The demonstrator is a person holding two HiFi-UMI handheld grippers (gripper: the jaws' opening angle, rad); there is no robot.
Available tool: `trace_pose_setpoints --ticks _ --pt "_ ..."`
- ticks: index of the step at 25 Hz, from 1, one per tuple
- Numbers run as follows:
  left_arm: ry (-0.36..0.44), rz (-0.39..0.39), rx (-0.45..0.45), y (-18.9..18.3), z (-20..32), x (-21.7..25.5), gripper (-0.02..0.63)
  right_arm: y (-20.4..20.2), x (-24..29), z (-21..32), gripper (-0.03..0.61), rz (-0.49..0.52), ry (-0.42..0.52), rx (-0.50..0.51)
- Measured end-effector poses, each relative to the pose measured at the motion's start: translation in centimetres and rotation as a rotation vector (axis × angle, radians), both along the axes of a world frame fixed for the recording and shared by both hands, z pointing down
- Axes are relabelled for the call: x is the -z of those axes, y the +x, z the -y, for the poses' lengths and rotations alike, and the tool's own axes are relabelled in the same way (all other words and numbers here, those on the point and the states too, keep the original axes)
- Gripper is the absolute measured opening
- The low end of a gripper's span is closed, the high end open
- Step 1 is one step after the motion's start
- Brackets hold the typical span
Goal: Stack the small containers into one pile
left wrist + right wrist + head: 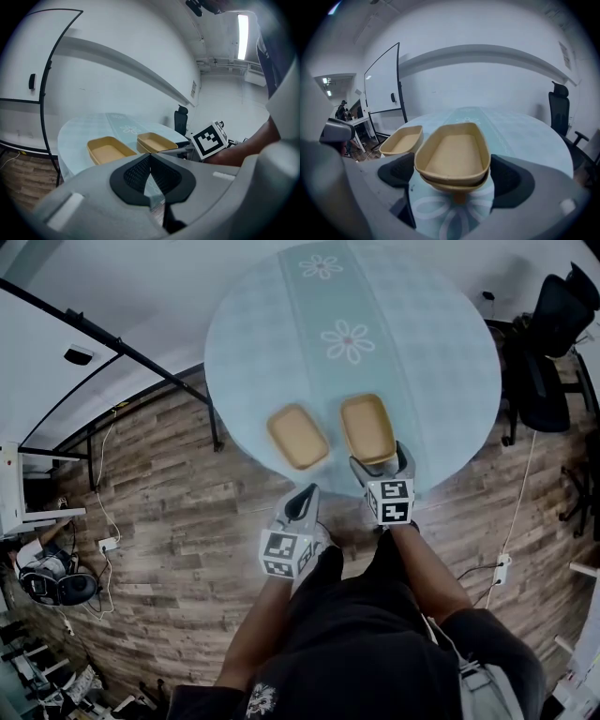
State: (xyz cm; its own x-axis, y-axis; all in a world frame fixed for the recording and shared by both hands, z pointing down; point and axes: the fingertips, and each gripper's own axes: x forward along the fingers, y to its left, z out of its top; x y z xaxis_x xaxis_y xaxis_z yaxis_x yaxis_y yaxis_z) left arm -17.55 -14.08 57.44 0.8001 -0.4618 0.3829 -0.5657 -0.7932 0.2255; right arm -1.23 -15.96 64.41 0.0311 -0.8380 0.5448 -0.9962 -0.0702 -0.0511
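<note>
The two nested tubs sit at the near right of the round table, and a single tub lies just beside them on the left, apart from them. Our right gripper has its jaws spread wide on either side of the pile and is gripping nothing. Our left gripper is pressed closed and empty, hanging off the table's near edge over the floor.

We judge that one tub remains to be added. To do it well, we keep the wide jaws off the pile's rims so it does not slide on the cloth. We then take the single tub by its long sides, line its narrow end up with the pile's, and lower it level so it nests without jamming.

From the head view the right gripper covers the pile's near end. We cannot tell whether its right pad brushes the rim, nor whether a third tub hides inside the pile. The table's far edge is cut off.
</note>
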Motion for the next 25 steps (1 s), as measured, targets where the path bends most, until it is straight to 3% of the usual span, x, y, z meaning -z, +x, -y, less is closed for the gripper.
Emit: trace_pose_setpoints --ticks 7,17,21,25 --pt "0.005 -0.004 0.005 0.2 -0.2 0.4 0.005 0.2 1.6 -1.0 0.499 0.007 0.016 -0.005" --pt "0.027 -0.025 0.038 2.6 -0.6 2.1 0.005 -0.4 5.8 -2.0 0.496 -0.022 0.051 0.123" --pt "0.036 -0.025 0.069 3.8 -0.5 2.8 0.005 0.1 7.5 -1.9 0.468 -0.031 0.083 0.170" --pt "0.040 -0.024 0.113 5.0 -0.3 3.4 0.005 0.7 9.0 -1.8 0.390 -0.033 0.117 0.215"
